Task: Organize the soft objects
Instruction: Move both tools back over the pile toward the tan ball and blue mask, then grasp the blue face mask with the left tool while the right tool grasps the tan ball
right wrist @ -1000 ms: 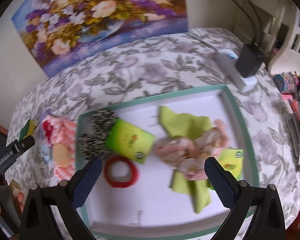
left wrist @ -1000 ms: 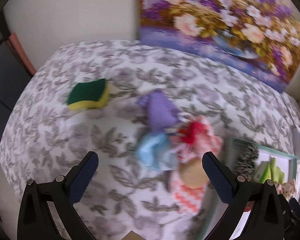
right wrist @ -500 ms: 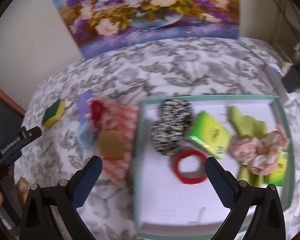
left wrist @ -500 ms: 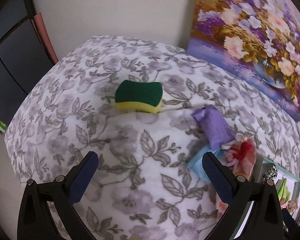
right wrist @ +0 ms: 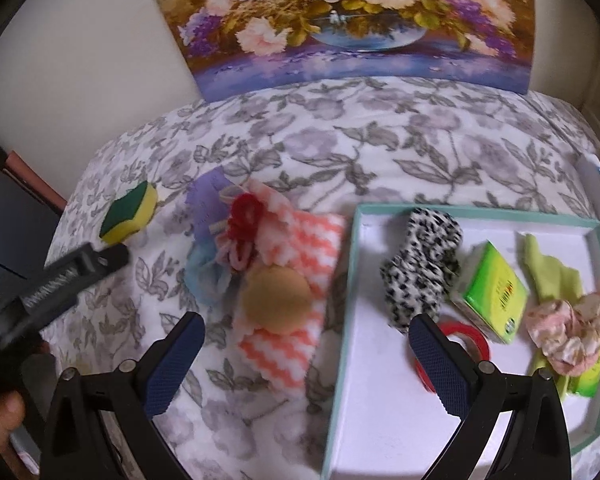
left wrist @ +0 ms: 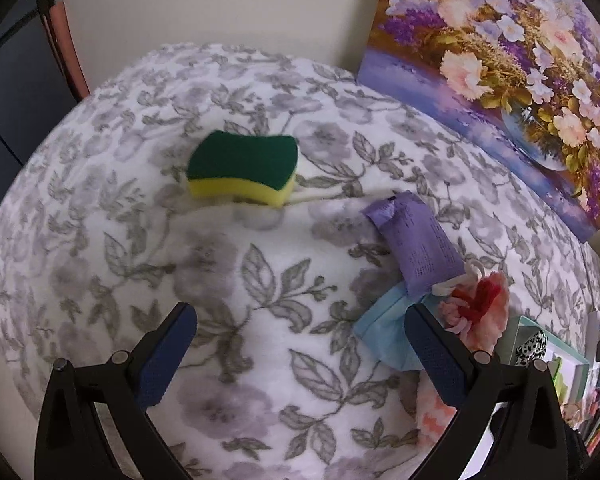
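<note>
Both claws hung spread and empty; the left gripper faced the sponge, lying far-left on the cloth, apart from the tray. Probably best pinched across its sides.

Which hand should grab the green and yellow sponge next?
Probably the left. The open left tool points toward the green-and-yellow foam sponge, with bare flowered cloth between. The open right tool faces the round tan pad and the teal-rimmed tray.
</note>
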`<state>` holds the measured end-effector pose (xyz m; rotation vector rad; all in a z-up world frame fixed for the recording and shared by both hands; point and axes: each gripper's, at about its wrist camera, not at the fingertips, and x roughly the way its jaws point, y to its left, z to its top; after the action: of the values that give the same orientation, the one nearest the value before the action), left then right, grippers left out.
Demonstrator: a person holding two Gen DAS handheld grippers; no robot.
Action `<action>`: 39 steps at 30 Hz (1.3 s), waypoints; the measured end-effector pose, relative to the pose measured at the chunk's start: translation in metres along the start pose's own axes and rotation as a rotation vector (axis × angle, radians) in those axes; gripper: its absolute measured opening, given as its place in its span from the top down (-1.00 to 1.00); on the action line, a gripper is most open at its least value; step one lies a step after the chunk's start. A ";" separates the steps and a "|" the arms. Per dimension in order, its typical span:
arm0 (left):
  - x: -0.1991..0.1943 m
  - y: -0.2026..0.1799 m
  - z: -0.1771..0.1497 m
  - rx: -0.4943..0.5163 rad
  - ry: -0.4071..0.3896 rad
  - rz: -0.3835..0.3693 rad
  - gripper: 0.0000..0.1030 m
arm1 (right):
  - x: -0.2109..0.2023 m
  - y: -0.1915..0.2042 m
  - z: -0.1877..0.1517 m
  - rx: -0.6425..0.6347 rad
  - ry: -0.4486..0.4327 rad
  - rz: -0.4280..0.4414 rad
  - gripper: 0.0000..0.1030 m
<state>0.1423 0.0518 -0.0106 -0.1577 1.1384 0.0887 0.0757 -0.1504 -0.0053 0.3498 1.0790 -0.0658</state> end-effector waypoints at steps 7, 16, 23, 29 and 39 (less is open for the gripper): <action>0.024 -0.004 -0.001 -0.011 0.053 -0.025 -1.00 | 0.020 0.019 0.006 -0.076 0.017 0.004 -0.89; 0.049 -0.009 -0.003 -0.017 0.120 -0.071 -1.00 | 0.045 0.024 0.006 -0.100 0.046 0.006 -0.57; 0.066 -0.016 -0.007 -0.014 0.174 -0.103 -0.98 | 0.059 0.021 0.007 -0.092 0.071 0.014 -0.38; 0.068 -0.021 -0.009 -0.002 0.161 -0.098 -0.70 | 0.065 0.022 0.007 -0.099 0.086 0.010 -0.14; 0.066 -0.042 -0.009 0.056 0.168 -0.181 0.42 | 0.069 0.015 0.005 -0.070 0.103 0.029 -0.02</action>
<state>0.1685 0.0082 -0.0711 -0.2204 1.2871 -0.1193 0.1160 -0.1299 -0.0597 0.3083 1.1747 0.0162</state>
